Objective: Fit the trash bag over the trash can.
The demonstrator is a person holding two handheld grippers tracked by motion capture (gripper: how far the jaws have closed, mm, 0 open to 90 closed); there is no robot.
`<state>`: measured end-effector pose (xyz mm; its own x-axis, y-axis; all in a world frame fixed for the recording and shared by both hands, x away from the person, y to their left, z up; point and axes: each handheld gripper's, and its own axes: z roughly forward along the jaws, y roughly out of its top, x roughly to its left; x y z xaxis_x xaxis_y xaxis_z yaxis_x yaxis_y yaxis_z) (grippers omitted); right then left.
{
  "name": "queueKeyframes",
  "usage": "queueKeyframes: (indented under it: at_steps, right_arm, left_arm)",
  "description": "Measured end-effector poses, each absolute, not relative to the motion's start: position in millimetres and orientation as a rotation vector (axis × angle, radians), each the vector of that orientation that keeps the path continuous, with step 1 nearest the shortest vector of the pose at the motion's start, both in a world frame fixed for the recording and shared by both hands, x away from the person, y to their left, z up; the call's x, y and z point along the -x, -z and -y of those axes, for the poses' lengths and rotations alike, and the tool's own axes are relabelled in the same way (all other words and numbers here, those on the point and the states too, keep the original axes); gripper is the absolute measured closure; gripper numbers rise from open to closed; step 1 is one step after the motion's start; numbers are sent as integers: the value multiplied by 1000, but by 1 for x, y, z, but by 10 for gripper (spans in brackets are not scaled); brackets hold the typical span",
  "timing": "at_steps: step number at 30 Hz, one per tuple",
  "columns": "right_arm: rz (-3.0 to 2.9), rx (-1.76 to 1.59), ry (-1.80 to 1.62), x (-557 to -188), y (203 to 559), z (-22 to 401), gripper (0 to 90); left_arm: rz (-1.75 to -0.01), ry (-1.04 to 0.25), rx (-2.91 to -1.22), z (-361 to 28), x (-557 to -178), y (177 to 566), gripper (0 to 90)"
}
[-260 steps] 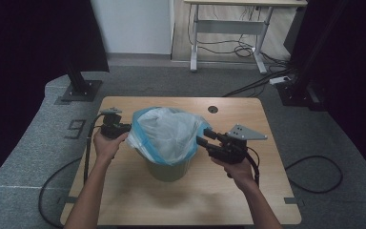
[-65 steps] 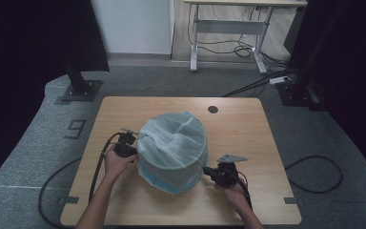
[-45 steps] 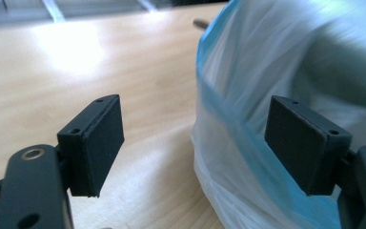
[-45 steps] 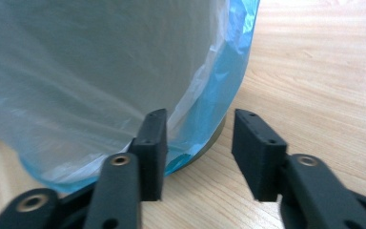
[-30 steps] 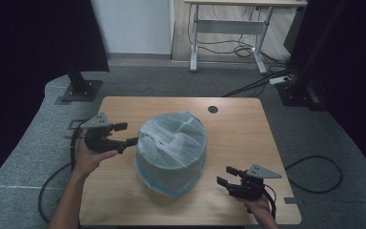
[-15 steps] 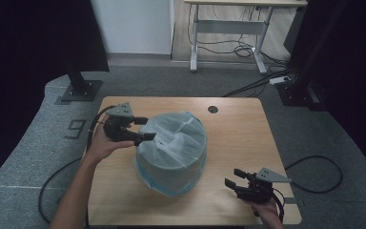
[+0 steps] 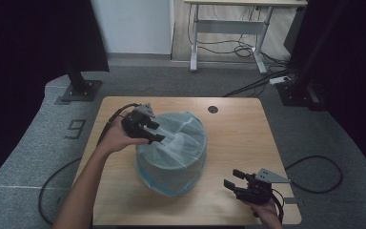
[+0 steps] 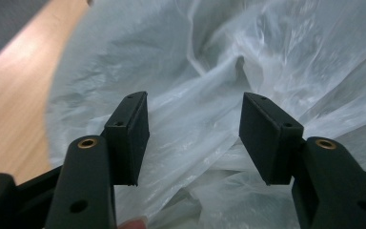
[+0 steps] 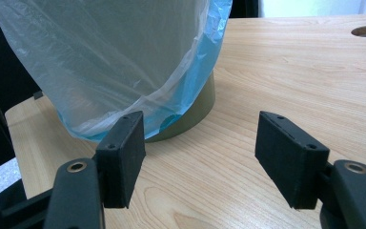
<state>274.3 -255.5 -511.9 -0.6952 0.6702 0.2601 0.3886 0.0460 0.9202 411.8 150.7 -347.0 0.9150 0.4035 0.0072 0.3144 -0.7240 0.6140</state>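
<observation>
Bin and bag: a translucent pale blue plastic bag [image 7: 174, 148] is pulled over an olive-green round bin [image 9: 198, 107] that stands near the middle of the light wooden desk [image 7: 238, 138].
High view: the bag hides the bin almost fully, and its top is crumpled into folds.
Right gripper view: here I see the bin's green base under the blue hem of the bag, standing on the desk.
Left gripper view: only wrinkled plastic of the bag between and behind my jaws, very near.
My left gripper [image 7: 153, 133]: jaws spread apart, holding nothing; it is over the upper left part of the bag, pointing into the folds.
My right gripper [image 7: 236, 180]: jaws spread apart, empty, low over the desk near its front right corner, well apart from the bin and pointing toward it.
</observation>
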Motion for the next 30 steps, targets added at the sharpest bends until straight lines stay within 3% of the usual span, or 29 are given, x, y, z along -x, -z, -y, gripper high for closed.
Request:
queueKeyframes:
  at_steps: [9, 20, 30]
  right_arm:
    - [-2101, -1085, -1690, -274, 513, 254, 337]
    - [-2106, -1088, -1684, -275, 514, 252, 338]
    - [-2113, -1091, -1682, -275, 515, 251, 338]
  left_arm:
    - [-515, -175, -2559, -131, -416, 359, 431]
    - [-633, -246, -2340, -147, -413, 336, 373]
    - [-754, -265, -2284, -125, -416, 330, 363]
